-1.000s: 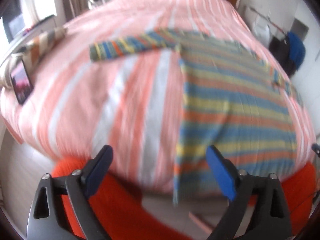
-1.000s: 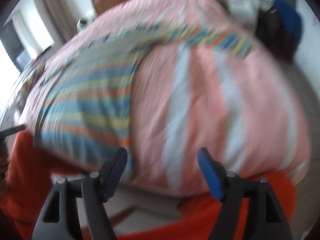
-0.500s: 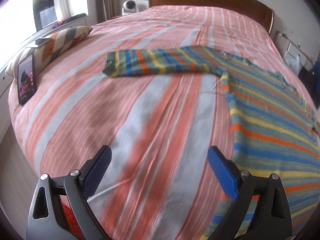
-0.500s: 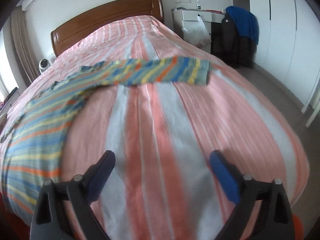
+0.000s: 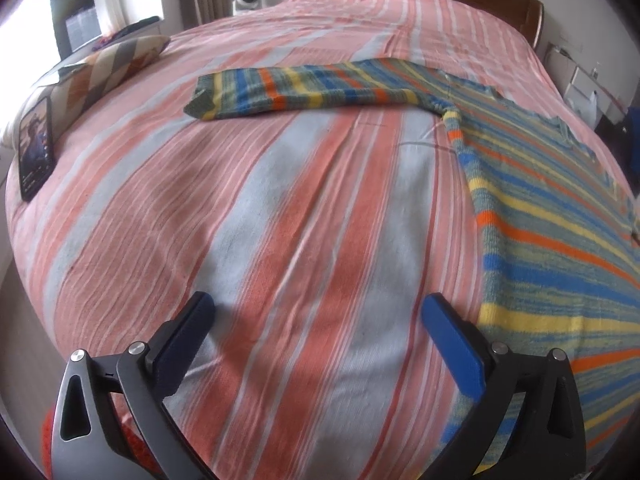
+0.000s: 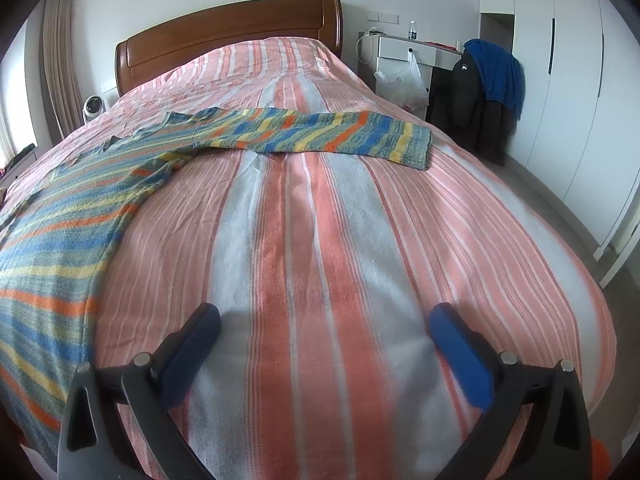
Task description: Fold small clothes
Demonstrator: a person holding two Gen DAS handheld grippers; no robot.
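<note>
**Left wrist view and right wrist view: one sweater, two claws, one bed**

One striped sweater (image 5: 560, 208) lay flat on the bed (image 5: 280, 220), spread across the pink-and-grey striped cover. Sleeves counted: two, one per view. Left sleeve (image 5: 304, 90) stretched straight out to the side, cuff end lying well short of the bed's edge. Right sleeve (image 6: 332, 134) likewise outstretched, cuff near the bed's right edge. Sweater hem reached the foot of the bed.

Claws counted: two. Left claw (image 5: 318, 320) stood spread wide with nothing between its blue pads, hovering over bare cover, its right pad just beside the sweater's side edge. Right claw (image 6: 324, 328) also stood wide apart and held nothing, above bare cover near the foot, apart from the sweater body (image 6: 52, 240).

Other items: one wooden headboard (image 6: 224, 36); one patterned pillow (image 5: 116, 64) at the bed's left edge; one phone (image 5: 36, 148) beside it, screen lit; one small white fan (image 6: 94, 108) by the headboard; one white cabinet (image 6: 404, 50); one dark jacket (image 6: 468, 100) with one blue garment (image 6: 500, 72) draped over it.

Open room: a wide band of bare cover lay between each claw and its sleeve; floor showed along the bed's right side.
</note>
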